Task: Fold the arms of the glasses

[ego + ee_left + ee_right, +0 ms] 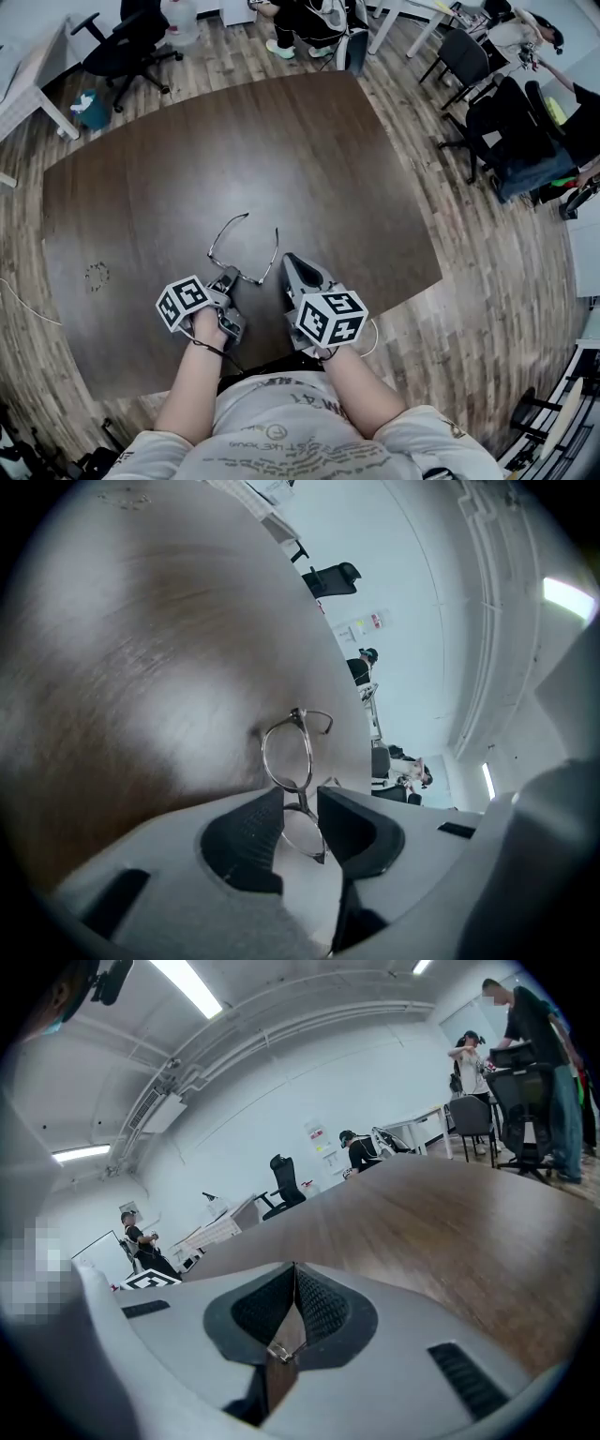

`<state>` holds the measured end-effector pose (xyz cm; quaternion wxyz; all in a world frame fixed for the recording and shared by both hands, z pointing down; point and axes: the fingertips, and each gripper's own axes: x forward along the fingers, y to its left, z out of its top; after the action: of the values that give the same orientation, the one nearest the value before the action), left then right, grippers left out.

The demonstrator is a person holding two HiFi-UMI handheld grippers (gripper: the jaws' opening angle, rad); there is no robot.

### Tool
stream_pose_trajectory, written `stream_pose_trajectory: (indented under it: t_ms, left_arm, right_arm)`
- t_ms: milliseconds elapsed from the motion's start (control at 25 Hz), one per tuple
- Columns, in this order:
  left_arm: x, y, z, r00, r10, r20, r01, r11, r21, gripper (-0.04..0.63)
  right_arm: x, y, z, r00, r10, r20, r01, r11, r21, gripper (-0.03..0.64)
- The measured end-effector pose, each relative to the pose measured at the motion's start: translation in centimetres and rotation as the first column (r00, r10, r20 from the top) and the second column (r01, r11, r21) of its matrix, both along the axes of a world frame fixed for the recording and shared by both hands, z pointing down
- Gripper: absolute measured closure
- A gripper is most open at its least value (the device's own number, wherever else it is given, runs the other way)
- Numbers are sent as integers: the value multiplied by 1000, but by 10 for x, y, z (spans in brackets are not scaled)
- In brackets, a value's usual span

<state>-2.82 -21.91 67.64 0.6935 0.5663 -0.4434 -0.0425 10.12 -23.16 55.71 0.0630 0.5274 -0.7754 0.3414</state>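
The left gripper (228,274) has its jaws apart. In the left gripper view (300,803) the near lens of the glasses (286,754) and the bridge sit in the gap between the two dark pads. I cannot tell if either pad touches the rim. The far lens stands beyond the jaw tips, and its arm hooks off toward the right of that frame.

The right gripper (289,259) has its jaws closed pad to pad, and its own view (294,1279) shows only bare wood ahead of them.

In the head view both tools sit low in the centre of the frame and point up-frame and downward at the table (281,150). The left marker cube (183,302) is tipped to the left of its tool. The right marker cube (331,317) faces more squarely up at the camera. The left hand (208,326) grips its tool from behind. Both bare forearms rise from the bottom edge and draw closer together toward the grippers.

The glasses (251,277) lie on the dark wood just above the grippers. Both arms are unfolded and reach up-frame, and the front faces the person. The left gripper's tip is at the left part of the front. The right gripper's tip is just beside the right arm's hinge, and contact is unclear.
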Motion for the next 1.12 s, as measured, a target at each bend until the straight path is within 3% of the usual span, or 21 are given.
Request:
stream_pose_trajectory:
  t_ms: [360, 760, 1120]
  left_arm:
    - [2, -10, 6, 997, 17, 82, -13, 999, -40, 486]
    - [5, -17, 0, 956, 124, 265, -127, 992, -3, 557]
    - [3, -26, -18, 947, 95, 308, -123, 990, 73, 560]
  right_arm:
    - [4, -24, 2, 999, -45, 24, 45, 999, -18, 601]
    - [14, -25, 8, 997, -76, 25, 76, 997, -26, 601]
    - [22, -28, -18, 995, -90, 52, 88, 996, 33, 601]
